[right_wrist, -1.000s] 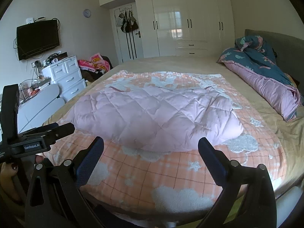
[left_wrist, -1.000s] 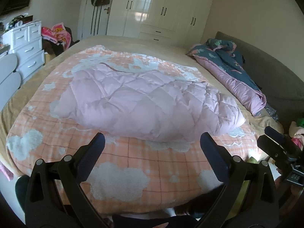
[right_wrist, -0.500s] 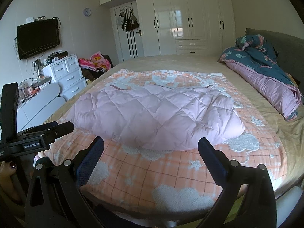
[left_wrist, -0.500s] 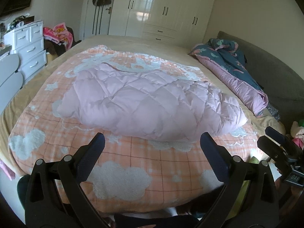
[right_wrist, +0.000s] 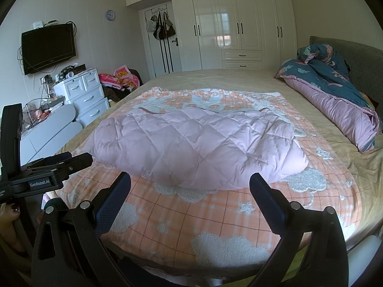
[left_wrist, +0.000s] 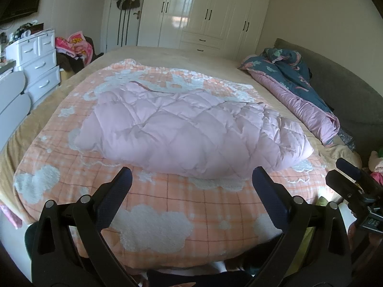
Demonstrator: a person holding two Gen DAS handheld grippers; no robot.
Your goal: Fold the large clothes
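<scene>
- Pink quilted padding, thick and puffy: that is the big coat [left_wrist: 191, 131] I am folding, lying across the middle of the bed and reaching nearer the right edge than the left.
- It looks to me already doubled into a fat bundle, with a rounded fold at its right end, so I judge the folding well along or done.
- A thin dark trim line shows along its far edge; the sleeves I cannot make out, probably tucked inside.
- Under it lies the orange checked blanket [left_wrist: 167, 205] with fluffy white clouds, spread flat over the near half of the bed [right_wrist: 215, 79]; I take it as a clean, soft surface to fold on.
- My left gripper [left_wrist: 191, 181] hangs just off the near edge with its jaws spread wide and nothing between them.
- My right gripper [right_wrist: 190, 186] is the same: released, empty, level with the near edge, clear of the coat.
- Both being back from the cloth suits looking the bundle over before any further fold.
- A rolled duvet [right_wrist: 335, 91], blue on pink, is pushed along the right edge, out of my way.
- White drawers [right_wrist: 83, 95] stand past the left edge and wardrobes [right_wrist: 239, 24] beyond the far edge.
</scene>
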